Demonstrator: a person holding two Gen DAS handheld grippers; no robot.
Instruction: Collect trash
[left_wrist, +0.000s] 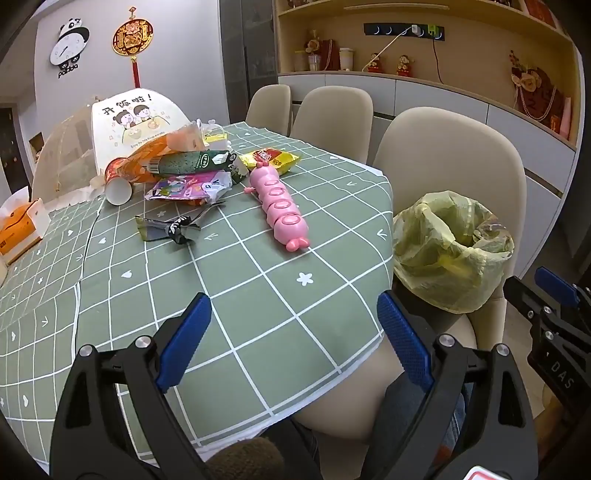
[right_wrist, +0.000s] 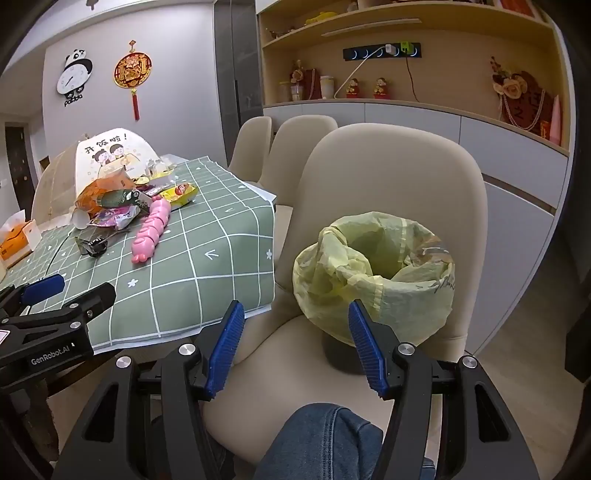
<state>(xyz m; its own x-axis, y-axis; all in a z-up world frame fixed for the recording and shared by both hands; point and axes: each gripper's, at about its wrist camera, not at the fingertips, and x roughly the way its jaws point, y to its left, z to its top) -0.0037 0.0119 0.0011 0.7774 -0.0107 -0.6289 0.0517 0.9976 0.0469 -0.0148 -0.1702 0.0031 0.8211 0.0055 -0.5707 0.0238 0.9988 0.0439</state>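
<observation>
Both hand-held grippers, left gripper and right gripper, hover with jaws apart and empty near the table's near edge, while light, crinkly snack wrappers, best pinched at a loose edge, lie piled toward its far edge and the lined trash bin waits on a chair.

tissue box cut by left edge, bin contents hidden
</observation>
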